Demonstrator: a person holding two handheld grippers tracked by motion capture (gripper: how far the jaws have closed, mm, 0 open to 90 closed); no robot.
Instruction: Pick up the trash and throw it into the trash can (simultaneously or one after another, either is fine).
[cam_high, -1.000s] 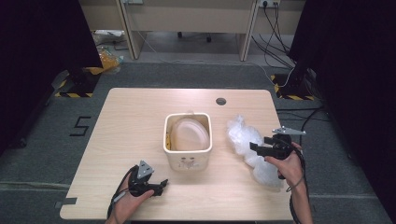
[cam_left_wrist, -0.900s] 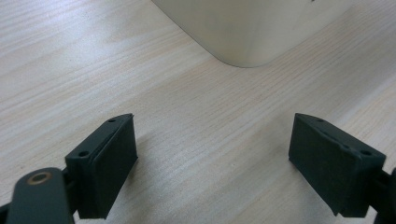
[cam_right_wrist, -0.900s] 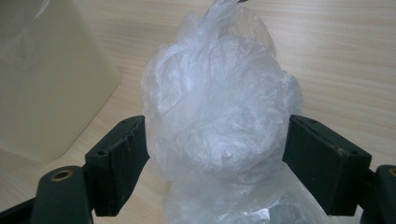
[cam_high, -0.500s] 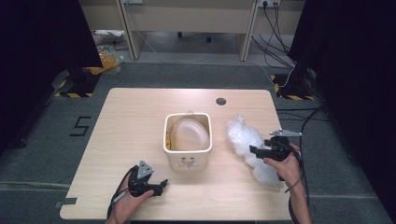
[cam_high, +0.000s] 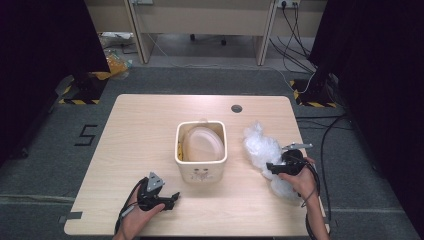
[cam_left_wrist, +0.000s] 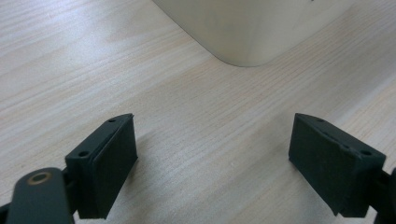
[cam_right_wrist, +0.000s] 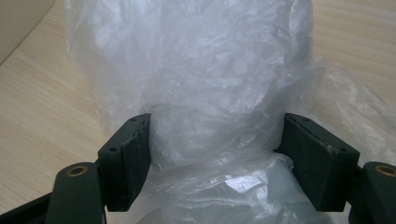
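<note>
Reaching for the bag: the right gripper (cam_high: 270, 166) sits low over the crumpled clear plastic bag (cam_high: 262, 150), right of centre in the high view.
High view, bin: a cream bin (cam_high: 201, 168) stands mid-frame on the counter (cam_high: 140, 130), a pale rounded thing (cam_high: 202, 143) already inside.
High view, left side: the left gripper (cam_high: 171, 198) rests near the lower left of the bin, apart from it.
Left gripper view: its fingers (cam_left_wrist: 109, 163) stand wide over bare wood, nothing between them; the bin's corner (cam_left_wrist: 247, 32) fills the top of the frame.
Right gripper view: the fingers (cam_right_wrist: 128, 158) have just been closing a little and straddle the bag (cam_right_wrist: 210, 93), which bulges between them; the film meets the right pad, but no firm pinch shows.
Progress: early, by my reading. The bag lies untaken on the counter; gripping it, lifting it and bringing it to the bin all remain.
</note>
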